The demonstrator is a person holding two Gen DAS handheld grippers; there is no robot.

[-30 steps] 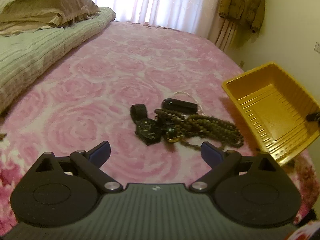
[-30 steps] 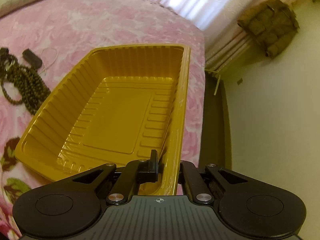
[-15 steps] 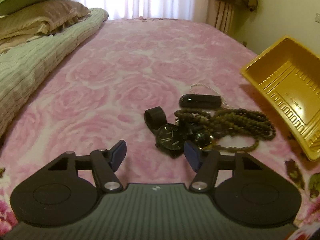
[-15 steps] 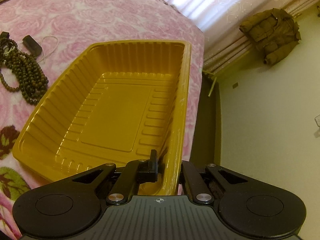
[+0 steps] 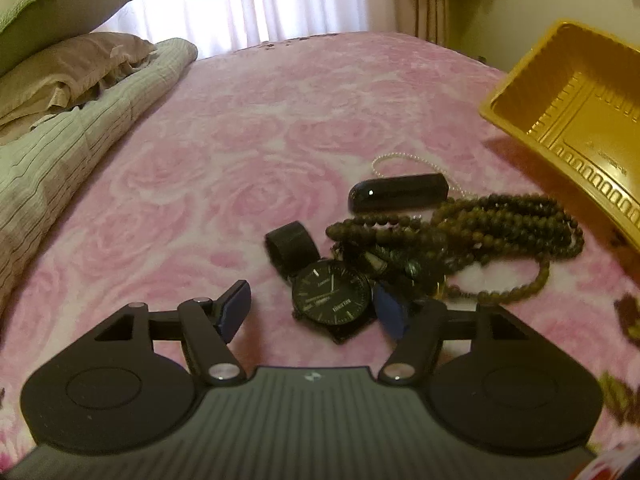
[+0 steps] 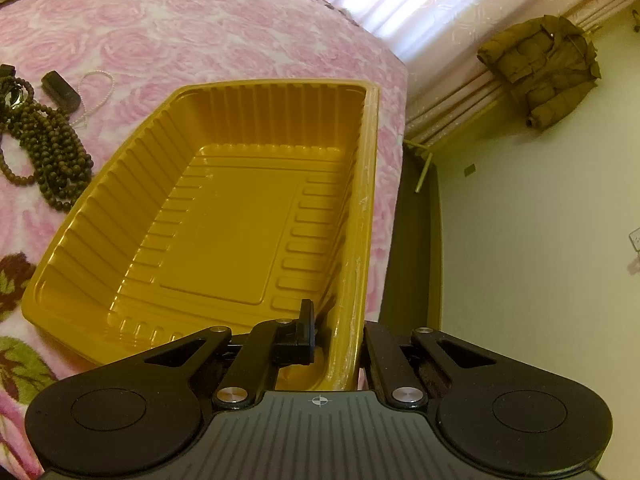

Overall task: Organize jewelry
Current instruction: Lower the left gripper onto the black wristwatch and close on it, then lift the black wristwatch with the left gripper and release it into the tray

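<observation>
A pile of jewelry lies on the pink rose bedspread: a black watch (image 5: 330, 301), brown bead strands (image 5: 496, 228), a black oblong case (image 5: 398, 197) and a thin pearl chain (image 5: 404, 158). My left gripper (image 5: 314, 312) is open, its blue pads on either side of the watch, the right pad touching the watch's edge. My right gripper (image 6: 336, 336) is shut on the near rim of the empty yellow tray (image 6: 224, 216), which is held tilted. The tray also shows in the left wrist view (image 5: 576, 120). The beads (image 6: 52, 152) lie left of the tray.
A folded striped green quilt (image 5: 68, 140) and pillows (image 5: 68, 68) lie at the bed's left. The bed's right edge (image 6: 394, 184) drops to the floor beside a cream wall. A brown jacket (image 6: 544, 68) hangs by the curtains.
My left gripper has moved forward and down onto the jewelry pile and its jaws have narrowed around the watch. My right gripper has kept the tray clamped and lifted it a little.
</observation>
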